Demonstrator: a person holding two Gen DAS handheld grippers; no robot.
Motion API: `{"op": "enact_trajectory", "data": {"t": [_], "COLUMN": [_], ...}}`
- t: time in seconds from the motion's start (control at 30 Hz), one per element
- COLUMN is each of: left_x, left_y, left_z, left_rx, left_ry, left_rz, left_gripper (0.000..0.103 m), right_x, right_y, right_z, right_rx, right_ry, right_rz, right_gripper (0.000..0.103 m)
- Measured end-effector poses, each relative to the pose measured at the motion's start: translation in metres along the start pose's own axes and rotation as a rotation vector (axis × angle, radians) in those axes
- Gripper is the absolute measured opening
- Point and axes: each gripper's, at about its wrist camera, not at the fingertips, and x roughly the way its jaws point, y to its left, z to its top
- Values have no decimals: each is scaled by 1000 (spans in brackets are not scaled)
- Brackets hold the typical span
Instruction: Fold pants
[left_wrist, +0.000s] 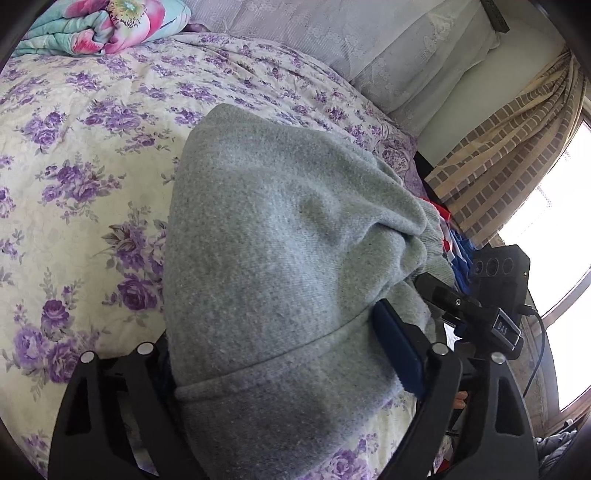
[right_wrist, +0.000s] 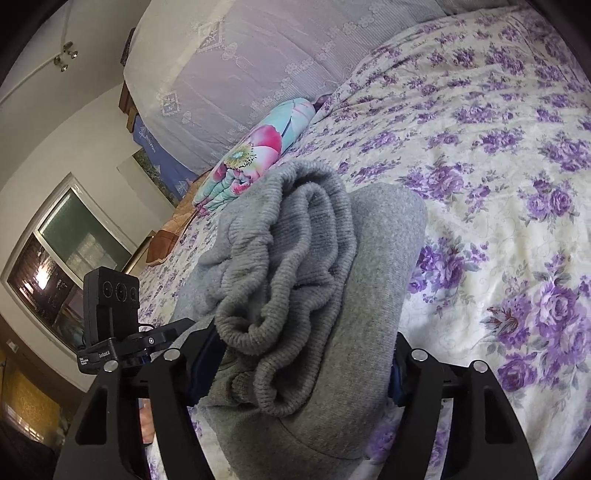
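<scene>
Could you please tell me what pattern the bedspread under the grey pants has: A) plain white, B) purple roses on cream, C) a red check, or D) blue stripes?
B: the bedspread around the grey pants is cream, printed all over with purple roses, in both wrist views.

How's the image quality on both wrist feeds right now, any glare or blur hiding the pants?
Left wrist view: the window at right is blown out white, but the grey pants stay evenly lit and sharp, weave visible. Right wrist view: no glare, ribbed waistband crisp, the dark window at left dim. Both views show strong fisheye bending and black corners.
</scene>
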Motion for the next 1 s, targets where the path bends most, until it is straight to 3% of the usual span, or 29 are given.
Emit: {"op": "enact_trajectory", "data": {"t": [0.13,0.27,0.43,0.73,0.87,1.0], "left_x": [-9,-19,-43,-99,-92,-60], "left_y": [-13,-29,-52,-141,-157,-150], "left_z": [-2,-2,15,126,175,219], "left_rx": [54,109,151,356,379,368], "left_ry": [-47,-77,-114,-260,-298,-310], "left_rz": [31,74,61,70,99,133], "left_gripper": [68,62,59,59,59,59], "right_x": [-5,-13,-39,-105,-100,-71], "right_y": [10,22,49,104,104,81], "right_z": [-2,-2,13,128,173,214], "right_rx": [-55,-114,-184,-298,-314,-300], "right_ry": [-25,-57,-114,-294,-357,-381], "right_rz": [-25,-51,-70,-59,-83,-110], "right_gripper": [63,59,58,58,58,58]}}
